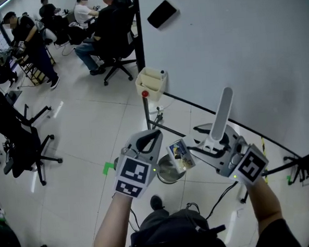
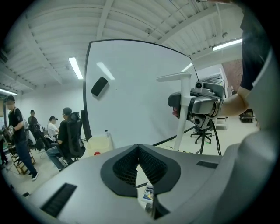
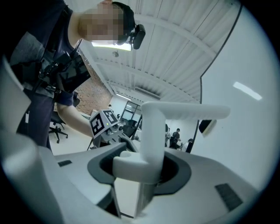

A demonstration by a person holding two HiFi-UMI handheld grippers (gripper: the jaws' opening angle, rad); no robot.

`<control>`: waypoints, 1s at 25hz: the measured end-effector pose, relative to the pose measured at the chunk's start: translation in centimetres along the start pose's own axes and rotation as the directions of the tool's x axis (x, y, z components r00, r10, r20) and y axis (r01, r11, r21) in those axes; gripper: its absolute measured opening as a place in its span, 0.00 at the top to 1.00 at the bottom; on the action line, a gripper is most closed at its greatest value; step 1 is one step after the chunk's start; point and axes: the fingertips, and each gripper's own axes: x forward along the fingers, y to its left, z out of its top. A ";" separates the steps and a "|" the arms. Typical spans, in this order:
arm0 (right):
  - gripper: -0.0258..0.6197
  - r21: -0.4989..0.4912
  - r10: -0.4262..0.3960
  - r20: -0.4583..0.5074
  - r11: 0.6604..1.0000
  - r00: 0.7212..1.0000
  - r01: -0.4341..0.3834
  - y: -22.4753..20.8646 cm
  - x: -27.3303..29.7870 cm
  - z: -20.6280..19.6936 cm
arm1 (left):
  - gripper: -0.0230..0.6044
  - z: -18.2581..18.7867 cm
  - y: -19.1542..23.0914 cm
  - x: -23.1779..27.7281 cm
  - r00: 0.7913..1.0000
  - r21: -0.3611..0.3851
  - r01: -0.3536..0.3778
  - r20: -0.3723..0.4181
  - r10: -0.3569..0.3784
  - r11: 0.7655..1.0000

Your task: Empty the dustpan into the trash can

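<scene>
whiteboard (image 1: pixel 244 52), office chair (image 1: pixel 19 147), seated people (image 1: pixel 88 14)

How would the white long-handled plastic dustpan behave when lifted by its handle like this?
Likely light for its size: the white long-handled plastic dustpan looks like thin moulded plastic, and the right gripper alone carries it. Probably stiff, as the handle stands straight. Its smooth post might twist in the jaws.

A glossy white tiled floor (image 1: pixel 86 124) is seen throughout. A round metal trash can (image 1: pixel 168 176) is stood on it, with a green tape mark (image 1: pixel 108 168) stuck near it. Black office chairs (image 1: pixel 19 147) are parked well apart, at the left.
</scene>
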 end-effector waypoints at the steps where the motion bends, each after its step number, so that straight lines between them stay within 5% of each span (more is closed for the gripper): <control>1: 0.64 0.001 0.000 0.001 1.000 1.000 0.000 0.1 -0.4 -0.2 | 0.97 0.1 -0.4 -0.3 1.000 0.003 -0.014 -0.001 0.014 1.000; 6: 0.64 -0.029 0.025 -0.033 0.999 0.999 -0.026 1.5 -1.9 -1.0 | 0.97 0.5 -3.0 -2.2 0.998 0.012 -0.065 -0.015 0.065 0.998; 18: 0.64 -0.140 0.083 0.060 0.987 0.995 -0.074 7.9 -2.9 0.2 | 0.97 -1.2 -8.9 -7.6 0.984 0.014 -0.168 -0.057 0.168 0.986; 25: 0.63 -0.124 0.012 0.030 0.992 0.999 -0.009 7.6 -2.1 -0.6 | 0.97 -4.1 -8.7 -10.3 0.977 -0.024 -0.200 -0.080 0.197 0.980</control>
